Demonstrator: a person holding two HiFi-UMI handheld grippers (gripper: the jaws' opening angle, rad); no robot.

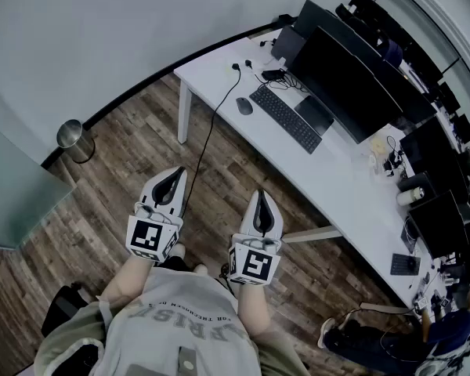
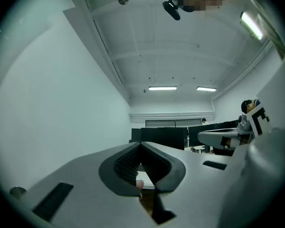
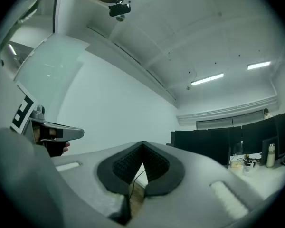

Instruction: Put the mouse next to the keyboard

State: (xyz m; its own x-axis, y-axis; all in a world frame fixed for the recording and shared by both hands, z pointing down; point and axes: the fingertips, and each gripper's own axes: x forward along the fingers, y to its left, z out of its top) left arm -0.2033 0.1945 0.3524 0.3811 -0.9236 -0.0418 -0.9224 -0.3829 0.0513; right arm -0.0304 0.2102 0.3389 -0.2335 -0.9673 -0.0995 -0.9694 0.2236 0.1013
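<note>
1. While I stand well back from the desk (image 1: 337,180), my left gripper (image 1: 175,177) and right gripper (image 1: 263,199) sit side by side at lower centre of the head view. Both have their jaws pressed together on nothing.
2. Past them is wood floor (image 1: 243,171), and a cable (image 1: 211,135) hangs down to it from the desk edge.
3. My mouse (image 1: 244,106) lies on the desk at upper centre, just beside the left end of the keyboard (image 1: 286,118).
4. Dark monitors (image 1: 348,81) stand behind the keyboard, toward the upper right.

Dark grey mouse (image 1: 244,106); black keyboard (image 1: 286,118); white desk (image 1: 211,67); brown wood-grain floor (image 1: 133,147).
</note>
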